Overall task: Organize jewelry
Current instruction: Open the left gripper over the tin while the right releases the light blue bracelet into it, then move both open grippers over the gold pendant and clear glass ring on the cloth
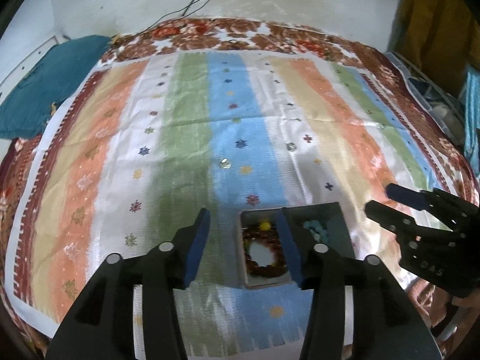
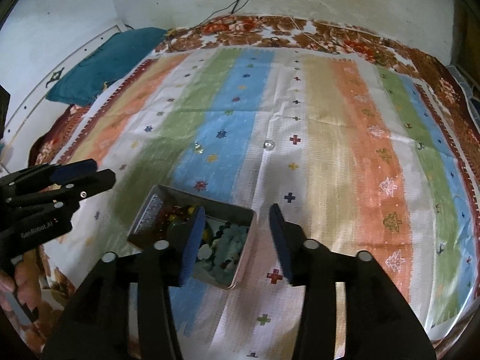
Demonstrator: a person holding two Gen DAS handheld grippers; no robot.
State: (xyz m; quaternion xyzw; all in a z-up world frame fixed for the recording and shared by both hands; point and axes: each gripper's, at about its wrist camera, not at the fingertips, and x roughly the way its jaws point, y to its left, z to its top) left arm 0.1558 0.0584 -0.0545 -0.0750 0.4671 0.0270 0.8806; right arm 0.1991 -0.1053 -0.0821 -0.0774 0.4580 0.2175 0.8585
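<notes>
While both grippers hover low over the bed, left gripper and right gripper jaws spread, flanking the tin at lower centre.

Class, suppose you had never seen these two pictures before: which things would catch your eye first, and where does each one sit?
First the striped cloth covering the bed, then the small metal tin lying near its front edge, filled with a dark red bead bracelet and pale turquoise beads. The open left gripper and open right gripper hover at the tin, and two small shiny pieces lie loose farther up the cloth.
</notes>
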